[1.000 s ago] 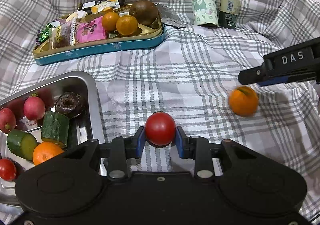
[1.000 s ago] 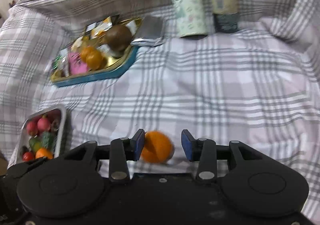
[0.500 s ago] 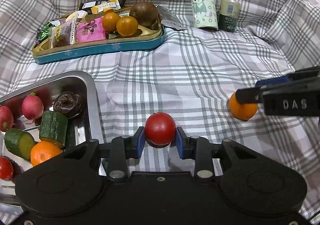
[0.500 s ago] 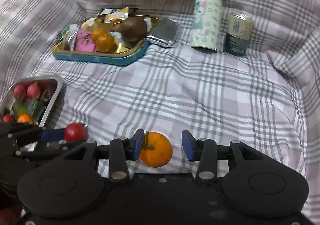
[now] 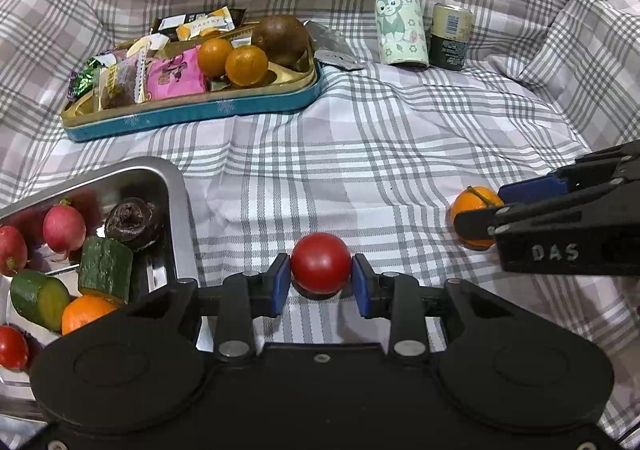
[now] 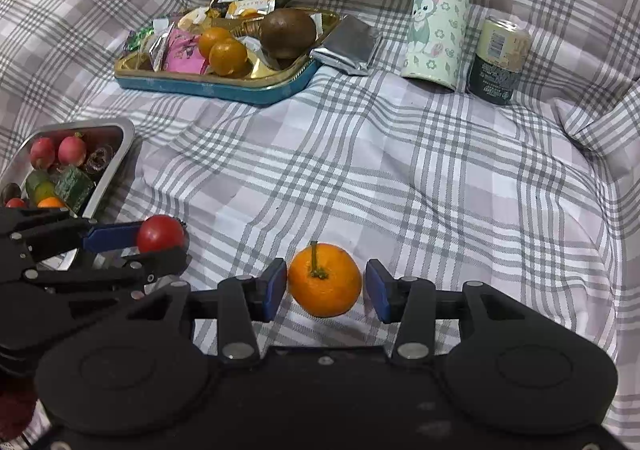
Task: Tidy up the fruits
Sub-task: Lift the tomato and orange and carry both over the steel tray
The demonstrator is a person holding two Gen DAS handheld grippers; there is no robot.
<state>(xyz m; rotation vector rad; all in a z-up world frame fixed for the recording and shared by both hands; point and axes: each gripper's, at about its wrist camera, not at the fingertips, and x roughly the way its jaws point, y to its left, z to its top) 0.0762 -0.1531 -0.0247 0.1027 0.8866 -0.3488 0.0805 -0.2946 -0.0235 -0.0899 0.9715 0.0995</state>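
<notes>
Jaws on both grippers are opening right now, and that's the change vs a sec ago. Your left gripper (image 5: 320, 282) has the red tomato (image 5: 320, 263) between its blue pads: half a sec back the pads hugged it, now they sit right at its sides w/ no clear squeeze, so it looks let go, resting on the plaid cloth (image 5: 380, 154) just right of the steel tray (image 5: 176, 190). Your right gripper (image 6: 326, 290) was blurred and rolled a sec ago w/ the orange (image 6: 324, 280) off-centre; now it's squared up, orange centred, stem up, left pad about touching and a clear gap on the right side, so narrow-ish but not gripping. Orange sits on the cloth, well apart from the tray and from the blue tin (image 6: 216, 88) at the back, which holds snack packs, two small oranges and a brown fruit. Meaning for the task, as I read it: neither fruit is filed yet. Both are parked on the cloth, and the steel tray, w/ radishes, cucumber chunks, an orange and a tomato in it, looks like the likely home, tho I can't tell for sure. If you meant to carry them, you need to re-close before lifting; tomato is smooth and round, so it may roll once freed. Bottle (image 6: 438, 14) and can (image 6: 500, 58) at the back stay out of it.
</notes>
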